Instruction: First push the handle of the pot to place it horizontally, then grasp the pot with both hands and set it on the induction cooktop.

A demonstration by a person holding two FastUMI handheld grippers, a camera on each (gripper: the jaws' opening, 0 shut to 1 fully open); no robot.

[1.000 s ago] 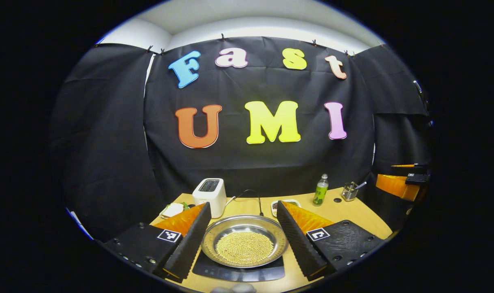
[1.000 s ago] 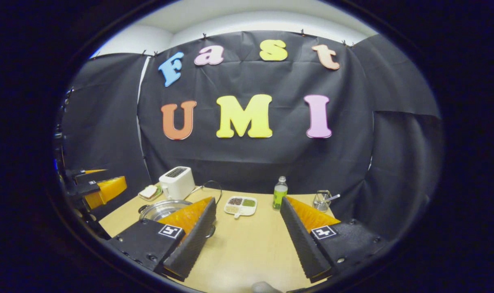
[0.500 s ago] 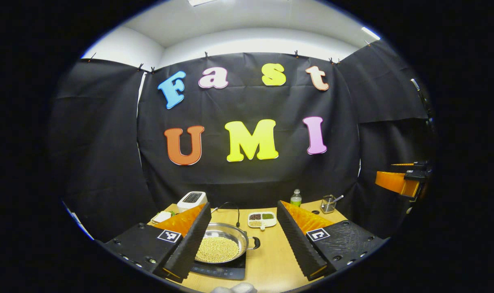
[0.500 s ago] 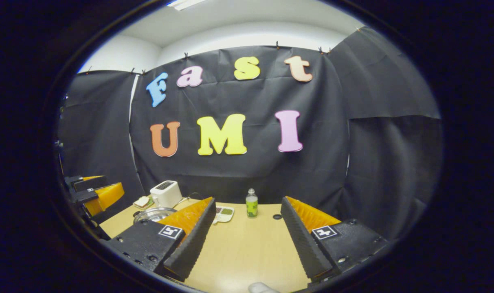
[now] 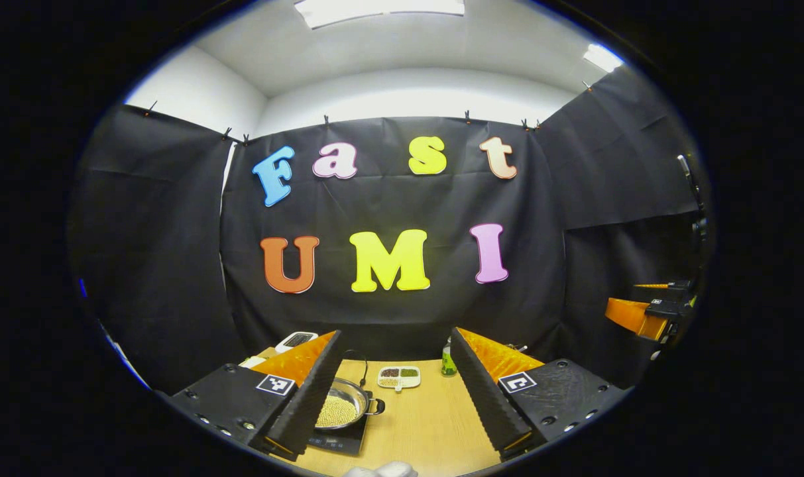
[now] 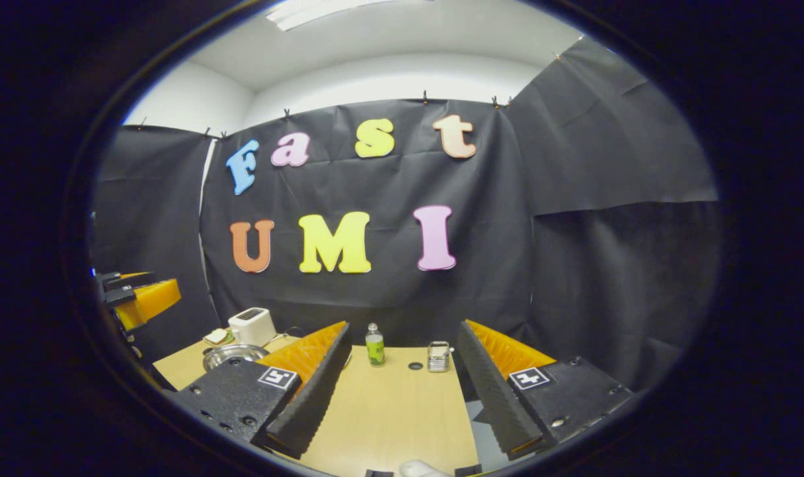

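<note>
Through the left gripper view, my left gripper (image 5: 396, 391) hangs wide open and empty above the wooden table (image 5: 428, 424), the pot (image 5: 341, 409) of yellow beans sitting on the induction cooktop (image 5: 339, 438) beside its left finger. From the right gripper view, my right gripper (image 6: 402, 387) is likewise spread wide, holding nothing, with the pot (image 6: 232, 354) far left near the toaster (image 6: 252, 325).

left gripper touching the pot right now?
Apart. In the left gripper view the left gripper is open and drawn back over the table; the pot sits farther off on the induction cooktop, with nothing between the fingers.
</note>
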